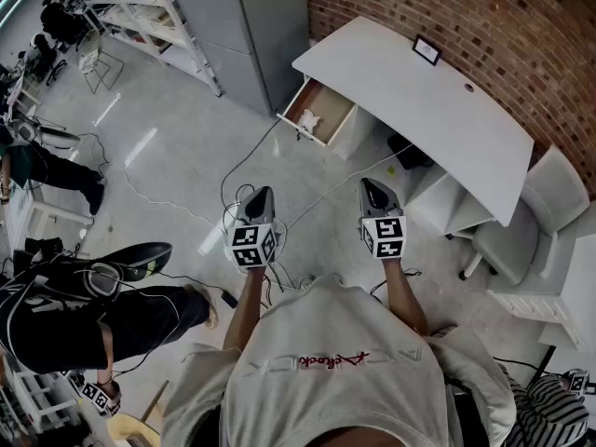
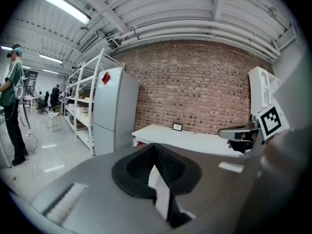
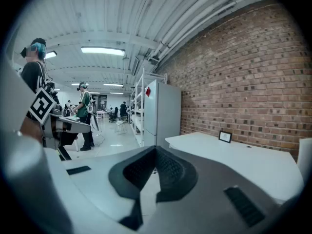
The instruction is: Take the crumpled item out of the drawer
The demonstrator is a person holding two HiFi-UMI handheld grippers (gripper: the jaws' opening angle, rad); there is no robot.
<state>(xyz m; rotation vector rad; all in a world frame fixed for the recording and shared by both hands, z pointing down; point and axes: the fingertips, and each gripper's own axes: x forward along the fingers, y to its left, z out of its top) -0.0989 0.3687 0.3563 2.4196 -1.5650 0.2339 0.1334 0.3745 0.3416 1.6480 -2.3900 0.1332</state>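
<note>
Held forward side by side above the floor [image 1: 177,180], the left gripper [image 1: 260,194] and the right gripper [image 1: 371,186] point ahead with fingers clenched on nothing, and well beyond the fingers, between their lines, the crumpled item [image 1: 308,119] lies in the open drawer [image 1: 333,110] of the white desk [image 1: 419,101], its long axis too small to tell.

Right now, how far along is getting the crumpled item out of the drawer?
Done: the drawer under the desk stands open. In hand: nothing; the left gripper and right gripper are both shut and empty, held short of the desk. Left: the crumpled item lies in the drawer, untouched; approaching, gripping and lifting it out remain.
</note>
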